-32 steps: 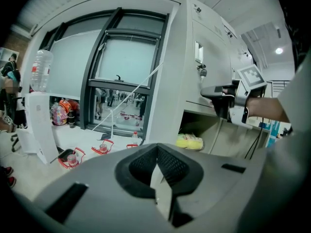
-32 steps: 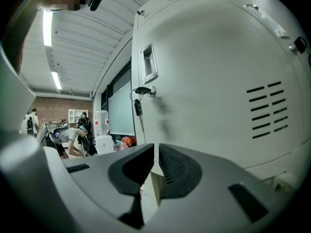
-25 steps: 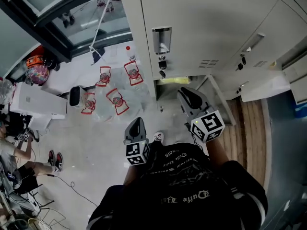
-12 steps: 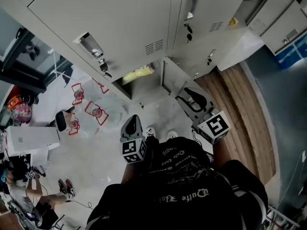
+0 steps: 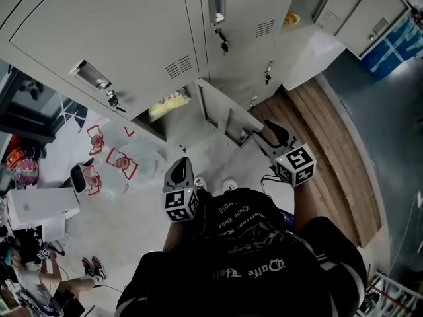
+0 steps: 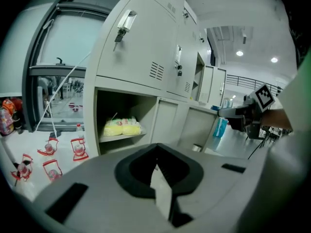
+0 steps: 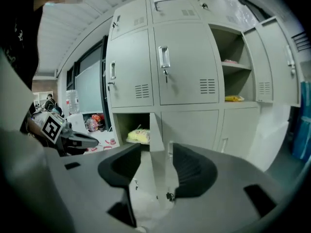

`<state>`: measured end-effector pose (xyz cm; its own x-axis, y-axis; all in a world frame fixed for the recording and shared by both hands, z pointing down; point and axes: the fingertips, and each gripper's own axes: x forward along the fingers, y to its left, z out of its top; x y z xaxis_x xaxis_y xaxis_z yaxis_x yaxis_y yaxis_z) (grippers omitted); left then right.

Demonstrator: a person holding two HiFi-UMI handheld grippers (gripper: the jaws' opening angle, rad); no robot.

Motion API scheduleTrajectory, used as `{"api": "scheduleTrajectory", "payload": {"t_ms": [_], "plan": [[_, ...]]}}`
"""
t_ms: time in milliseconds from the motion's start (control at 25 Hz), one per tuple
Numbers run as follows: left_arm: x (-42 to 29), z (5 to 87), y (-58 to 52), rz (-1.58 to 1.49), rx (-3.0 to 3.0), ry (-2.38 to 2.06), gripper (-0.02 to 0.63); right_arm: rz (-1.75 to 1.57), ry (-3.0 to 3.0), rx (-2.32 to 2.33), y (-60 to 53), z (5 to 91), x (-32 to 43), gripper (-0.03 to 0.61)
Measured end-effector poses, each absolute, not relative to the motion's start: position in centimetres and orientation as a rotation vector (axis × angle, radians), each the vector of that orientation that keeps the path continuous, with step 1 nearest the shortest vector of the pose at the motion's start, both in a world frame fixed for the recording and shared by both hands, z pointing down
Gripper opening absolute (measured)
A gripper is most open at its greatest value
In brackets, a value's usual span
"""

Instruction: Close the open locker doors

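Observation:
A low locker stands open with a yellow package [image 5: 166, 103] on its shelf. Its grey door [image 5: 218, 111] swings out toward me. My right gripper [image 5: 271, 132] sits at that door's free edge. In the right gripper view the door [image 7: 156, 130] shows edge-on between the jaws of the right gripper [image 7: 155, 166], which are opening with gaps on both sides. My left gripper [image 5: 180, 167] hangs lower left, shut and empty, and in its own view the left gripper [image 6: 156, 159] points at the yellow package [image 6: 121, 126]. A second locker [image 7: 235, 72] stands open, with its door [image 7: 277, 67] to the right of it.
Red-framed items [image 5: 112, 160] lie on the pale floor left of the lockers, near a white box [image 5: 39, 207]. A wooden floor strip [image 5: 330, 144] runs along the right. A seated person [image 5: 39, 269] is at the lower left. Closed lockers with keys [image 5: 217, 8] fill the top.
The head view has swung along the lockers. My right gripper has come up to the low door's free edge and its jaws have spread. The left gripper stays low and shut.

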<state>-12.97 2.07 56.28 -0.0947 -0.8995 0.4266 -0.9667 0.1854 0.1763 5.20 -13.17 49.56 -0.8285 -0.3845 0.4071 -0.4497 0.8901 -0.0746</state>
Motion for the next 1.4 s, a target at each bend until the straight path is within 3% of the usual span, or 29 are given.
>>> {"api": "scheduleTrajectory", "payload": {"t_ms": [160,280,1120,1400], "plan": [[-13.1,56.3,3.0,0.196,1.695,-2.066,0.008,0.245,-2.652,0.557,-13.0,51.1,4.9,0.185],[-13.6,56.4,3.9,0.179,1.639,-2.095,0.008,0.205,-2.649,0.556,-13.2,51.3,4.8,0.103],[-13.1,57.8,7.5,0.193,1.452,-2.157,0.008,0.197,-2.727,-0.088,-4.4,51.1,-0.4,0.126],[-14.3,58.1,9.8,0.150,1.344,-2.208,0.008,0.232,-2.752,-0.225,-2.0,51.3,-3.4,0.097]]}}
